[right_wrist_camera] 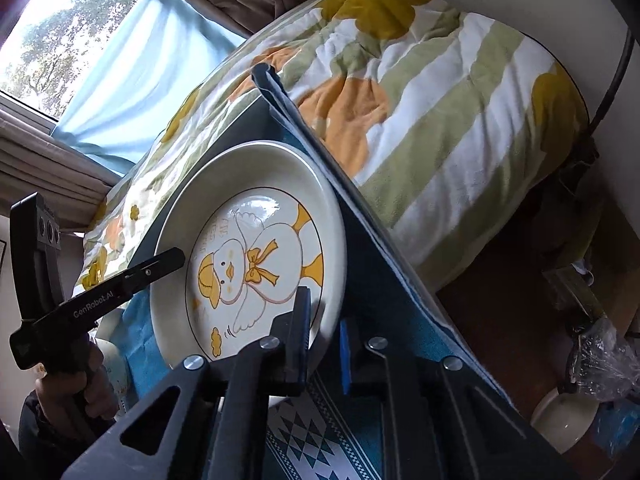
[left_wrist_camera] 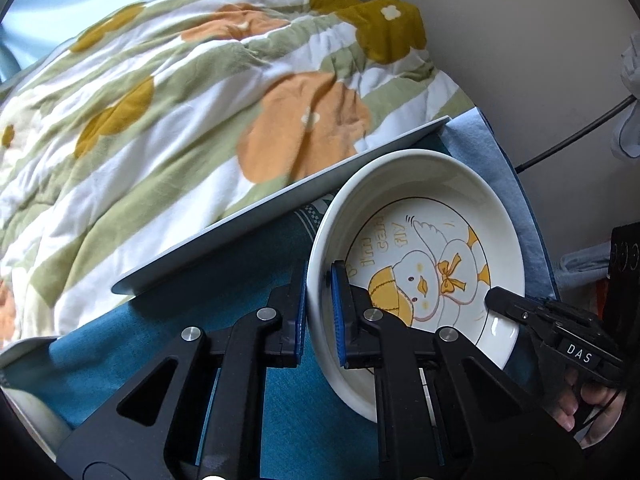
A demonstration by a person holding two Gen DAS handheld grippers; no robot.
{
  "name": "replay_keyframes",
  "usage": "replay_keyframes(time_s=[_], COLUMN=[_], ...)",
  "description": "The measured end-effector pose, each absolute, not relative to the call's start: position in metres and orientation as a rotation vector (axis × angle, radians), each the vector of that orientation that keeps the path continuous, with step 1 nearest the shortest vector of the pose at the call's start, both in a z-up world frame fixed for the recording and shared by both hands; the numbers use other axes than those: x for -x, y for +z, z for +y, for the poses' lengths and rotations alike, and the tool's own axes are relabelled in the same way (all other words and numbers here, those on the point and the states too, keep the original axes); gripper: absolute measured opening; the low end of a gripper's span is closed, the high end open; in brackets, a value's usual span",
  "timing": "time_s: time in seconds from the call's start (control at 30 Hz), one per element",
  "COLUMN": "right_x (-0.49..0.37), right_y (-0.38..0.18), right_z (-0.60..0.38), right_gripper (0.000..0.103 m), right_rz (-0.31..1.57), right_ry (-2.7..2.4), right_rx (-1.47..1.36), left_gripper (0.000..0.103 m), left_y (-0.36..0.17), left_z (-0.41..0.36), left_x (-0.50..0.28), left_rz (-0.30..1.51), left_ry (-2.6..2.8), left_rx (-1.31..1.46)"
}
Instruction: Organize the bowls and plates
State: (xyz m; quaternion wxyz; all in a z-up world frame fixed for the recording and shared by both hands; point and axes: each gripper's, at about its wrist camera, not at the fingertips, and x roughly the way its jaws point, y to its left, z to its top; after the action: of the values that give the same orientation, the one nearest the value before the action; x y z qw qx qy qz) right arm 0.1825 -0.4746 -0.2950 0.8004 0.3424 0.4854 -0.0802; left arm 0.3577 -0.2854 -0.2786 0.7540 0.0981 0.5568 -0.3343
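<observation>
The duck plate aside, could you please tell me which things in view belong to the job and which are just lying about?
Job: white ceramic duck-print plate, left gripper, right gripper, both on its rim.

Lying about: flowered green-striped quilt, blue patterned tablecloth, pale blue curtain, white cup.

Glossy ceramic plate [left_wrist_camera: 440, 216], plush quilt [left_wrist_camera: 180, 100]

**Daylight from the window, fisheye bending the edges**

Soft daylight enters through the bright window [right_wrist_camera: 60, 36] in the right wrist view, where the glass is nearly blown out. A pale glare patch sits on the glossy white duck-printed plate [right_wrist_camera: 256, 240]. The striped floral quilt [left_wrist_camera: 168, 120] looks slightly smeared. Both views curve strongly, with dark corners; shadows are faint.
</observation>
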Motion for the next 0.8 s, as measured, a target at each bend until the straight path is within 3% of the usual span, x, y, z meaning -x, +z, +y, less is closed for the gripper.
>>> replay_keyframes(time_s=[0.53,0.8], right_x=[-0.137,-0.112], right_y=[-0.195,-0.17], right_z=[-0.405,-0.346], right_gripper=[0.012,0.012], right_rz=[0.926,0.937], right_ry=[-0.014,0.079], right_rx=[-0.547,-0.501], left_gripper=[0.01,0.01], left_y=[-0.172,-0.15], left_z=[-0.179,-0.097], left_x=[-0.263,-0.203], left_rz=[1.021,0.999], left_ry=[-0.633,-0.56], left_rx=[-0.089,-0.018])
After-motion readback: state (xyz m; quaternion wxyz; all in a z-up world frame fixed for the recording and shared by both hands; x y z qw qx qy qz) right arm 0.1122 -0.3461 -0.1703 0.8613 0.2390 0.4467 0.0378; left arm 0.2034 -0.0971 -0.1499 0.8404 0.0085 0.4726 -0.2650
